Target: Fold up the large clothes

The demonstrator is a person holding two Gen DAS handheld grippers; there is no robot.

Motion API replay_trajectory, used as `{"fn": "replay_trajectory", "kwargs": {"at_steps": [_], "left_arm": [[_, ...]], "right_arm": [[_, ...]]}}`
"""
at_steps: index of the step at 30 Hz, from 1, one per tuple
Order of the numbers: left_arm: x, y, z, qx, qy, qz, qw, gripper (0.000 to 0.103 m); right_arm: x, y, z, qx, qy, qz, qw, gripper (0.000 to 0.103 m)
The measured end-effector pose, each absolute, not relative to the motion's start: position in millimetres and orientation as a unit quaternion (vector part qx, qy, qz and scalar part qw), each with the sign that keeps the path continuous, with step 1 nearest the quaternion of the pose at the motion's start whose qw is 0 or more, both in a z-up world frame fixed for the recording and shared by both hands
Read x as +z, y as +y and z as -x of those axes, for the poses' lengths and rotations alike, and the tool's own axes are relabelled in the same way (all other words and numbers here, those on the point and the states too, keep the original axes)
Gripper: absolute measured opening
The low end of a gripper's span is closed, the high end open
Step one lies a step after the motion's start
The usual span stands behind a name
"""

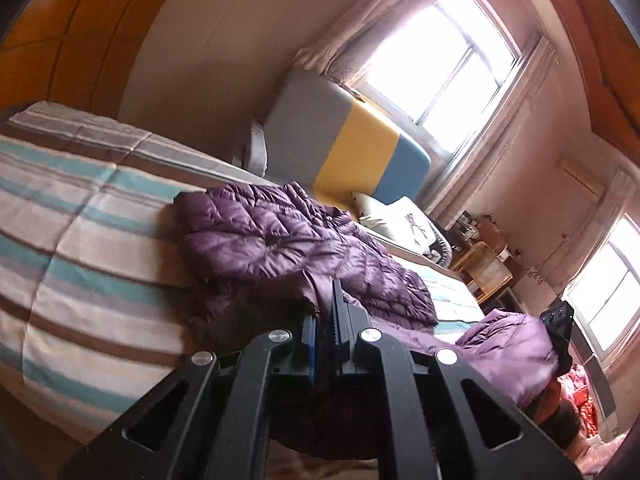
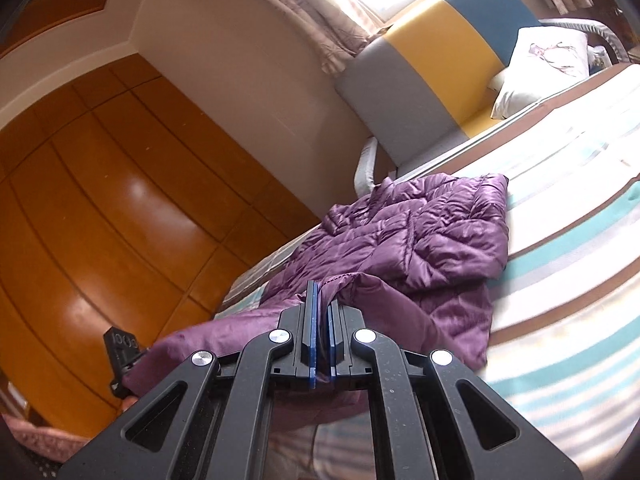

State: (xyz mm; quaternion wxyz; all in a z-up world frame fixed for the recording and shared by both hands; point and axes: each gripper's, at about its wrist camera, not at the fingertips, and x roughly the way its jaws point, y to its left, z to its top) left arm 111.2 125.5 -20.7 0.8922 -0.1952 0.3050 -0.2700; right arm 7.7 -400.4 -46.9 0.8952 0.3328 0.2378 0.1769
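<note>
garment: a large purple quilted down jacket [image 1: 288,236] with shiny puffed stitching, lying across a bed covered by a striped quilt [image 1: 80,240] in teal, brown, grey and cream.
where it lies: most of the jacket rests flat on the quilt, ahead of both grippers; its near edge is lifted off the bed and hangs between the two tools.
long axis: the jacket runs lengthwise away from the grippers, towards the padded headboard [image 1: 360,148] of grey, yellow and blue panels. the held edge runs crosswise, from one gripper to the other.
left gripper: the black two-finger left gripper [image 1: 334,308] with blue pads has its fingers pressed together on a fold of purple fabric at the near edge.
right gripper: the black two-finger right gripper [image 2: 320,312] with blue pads is likewise clamped on the near edge, purple cloth bunching out around its fingertips.
which is nearer: neither clearly; both hold the same edge, at about the same remove from the flat part of the jacket. in the left wrist view the right tool shows at the far right beyond a hanging swell of fabric.
relation that matters: the flat body of the jacket lies straight ahead and below the held edge, so a fold would likely carry that edge forward along the long axis, both grippers level with each other.
risk: a judgement only; the slippery fabric could slide or sag in the middle between the grips.
</note>
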Motion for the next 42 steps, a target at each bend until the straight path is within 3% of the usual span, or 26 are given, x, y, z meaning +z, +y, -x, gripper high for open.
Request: {"fn": "replay_trajectory", "kwargs": {"at_steps": [12,22,29,31,36,38,41,42], "left_arm": [[-22,93,-202,-0.239,0.325,0.177,0.898,0.006],[-56,62,-282,-0.182,0.370,0.140,0.900,0.006],[-82,58,-324,-0.162,0.402,0.176,0.884,0.009],[-88,56,-330,-0.158,0.407,0.179,0.882,0.014],[-105,69,-339,-0.170,0.417,0.257,0.855,0.044],[-105,79,-339,-0.178,0.406,0.298,0.845,0.055],[-94,92,-331,-0.144,0.367,0.309,0.865,0.087],[-89,96,-326,-0.126,0.349,0.303,0.878,0.091]], "right_arm": [[-58,-420,-88,0.126,0.252,-0.338,0.898,0.004],[-95,-448,-158,0.064,0.279,-0.376,0.881,0.004],[-122,-453,-188,0.043,0.293,-0.398,0.869,0.004],[-129,-455,-191,0.036,0.291,-0.410,0.864,0.004],[-141,-462,-192,0.041,0.278,-0.436,0.855,0.009],[-138,-465,-188,0.047,0.267,-0.440,0.856,0.016],[-128,-470,-174,0.035,0.240,-0.439,0.865,0.048],[-125,-472,-170,0.026,0.232,-0.438,0.868,0.063]]}}
